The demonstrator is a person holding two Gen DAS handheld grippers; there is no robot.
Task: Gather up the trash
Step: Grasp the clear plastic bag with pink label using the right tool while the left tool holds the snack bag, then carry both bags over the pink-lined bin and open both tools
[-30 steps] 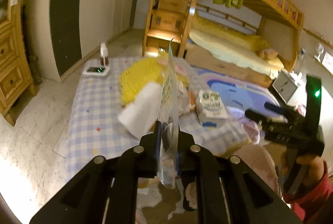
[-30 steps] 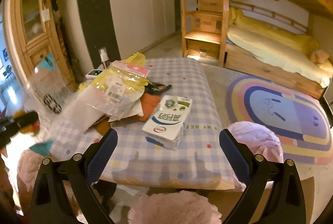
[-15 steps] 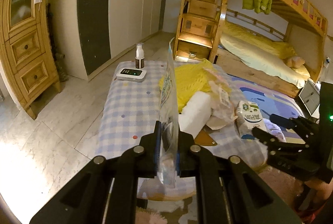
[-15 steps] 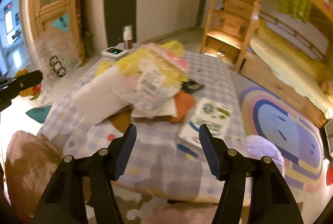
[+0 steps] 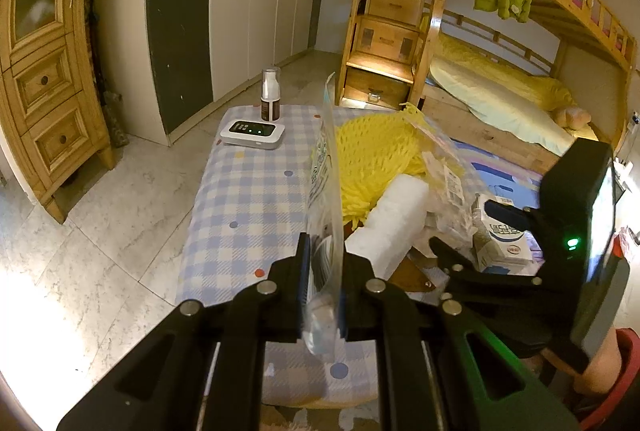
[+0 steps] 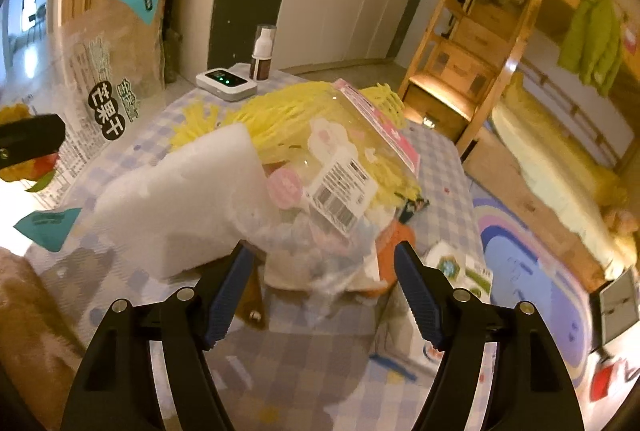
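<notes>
Trash: a clear snack bag [image 5: 323, 167] stands on edge, pinched at its lower end
Left gripper [image 5: 322, 295]: jaws clamped on that bag
Wrapper [image 6: 340, 183]: crinkled clear plastic with a barcode, heaped on the checked table [image 5: 248, 199] over yellow netting [image 5: 372, 159] and a white foam block [image 6: 188, 199]
Right gripper [image 6: 324, 291]: jaws apart, lately widened a little, the wrapper's lower edge between them, seemingly untouched though blurred
Milk carton [image 5: 500, 239]: lying just right of the heap
Far end: a bottle [image 5: 270, 94] beside a white device [image 5: 253, 133]

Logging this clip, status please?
Left tool shut on clear snack bag. Right tool open, clear wrapper ahead. Milk carton crowds the right.
</notes>
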